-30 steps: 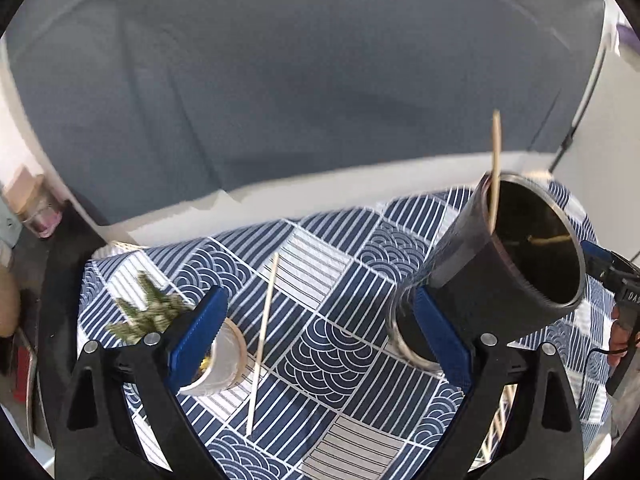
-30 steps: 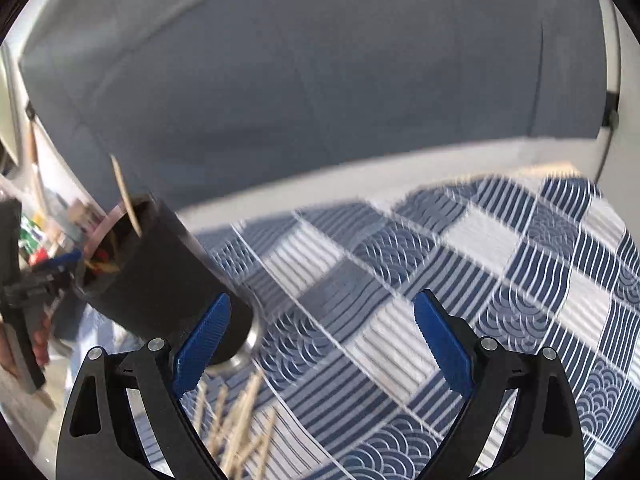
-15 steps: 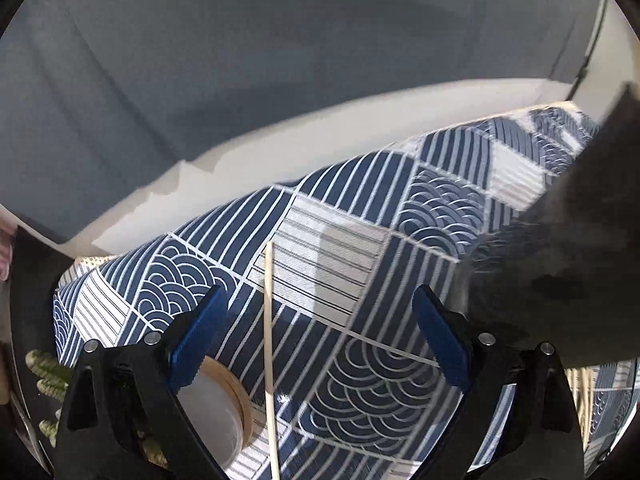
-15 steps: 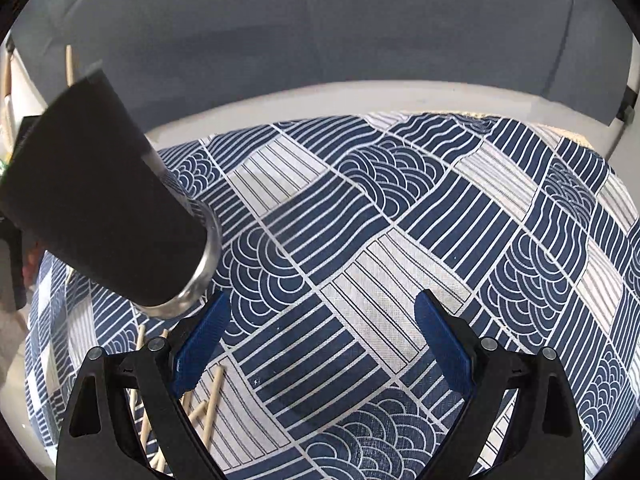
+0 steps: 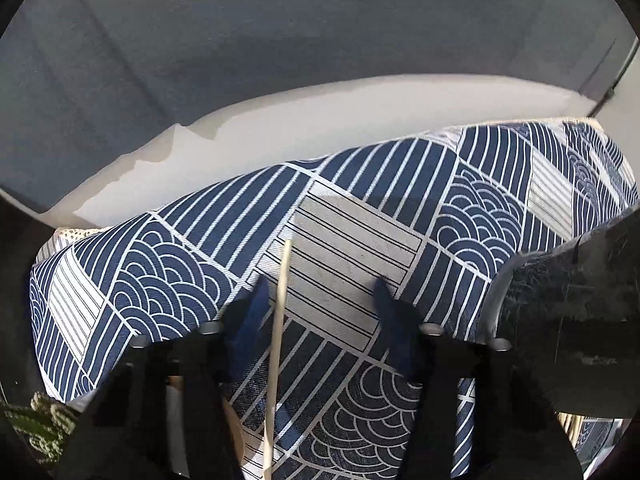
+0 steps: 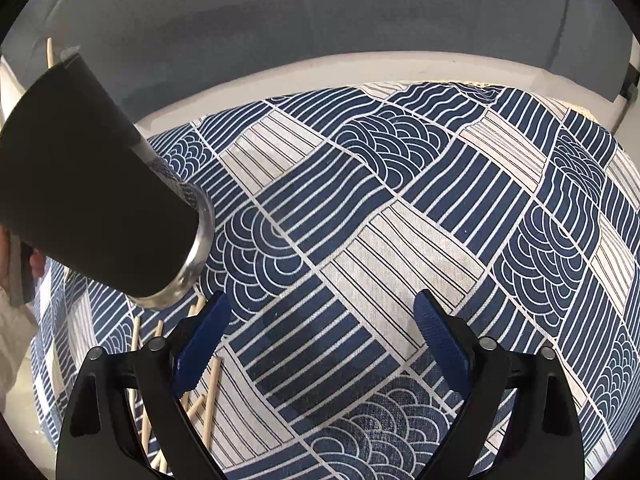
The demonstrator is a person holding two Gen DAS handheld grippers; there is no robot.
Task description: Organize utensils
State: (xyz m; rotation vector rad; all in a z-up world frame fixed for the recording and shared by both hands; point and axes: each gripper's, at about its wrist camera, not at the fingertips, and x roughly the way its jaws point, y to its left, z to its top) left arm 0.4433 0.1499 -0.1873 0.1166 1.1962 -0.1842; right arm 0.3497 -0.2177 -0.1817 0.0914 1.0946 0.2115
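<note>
— Starting nearest the left gripper: what sits between its jaws?

— They stand apart, and a thin wooden stick lies flat on the patterned cloth, running from the bottom of the left view up between the blue pads, closer to the left one. Whether that pad touches it, I cannot tell. Nothing is clamped.

— And lower down beside that gripper?

— At the bottom left corner a bit of green plant shows, partly hidden by the gripper body. A pale rounded object sits behind the left finger; too hidden to name.

— What about the right gripper?

— Its jaws are apart too, holding nothing, hovering over the blue-and-white cloth. Just beside and under its left finger lies a loose heap of wooden sticks, some crossing one another.

— Where is the cup?

— The dark cup stands just beyond that heap, on the cloth, its metal base rim next to the sticks. In the right view it fills the left side and one stick end pokes up above its top. In the left view it looms at the right edge, blurred.

— Farther back?

— The cloth ends at a pale tabletop, and behind that hangs a grey backdrop.
</note>
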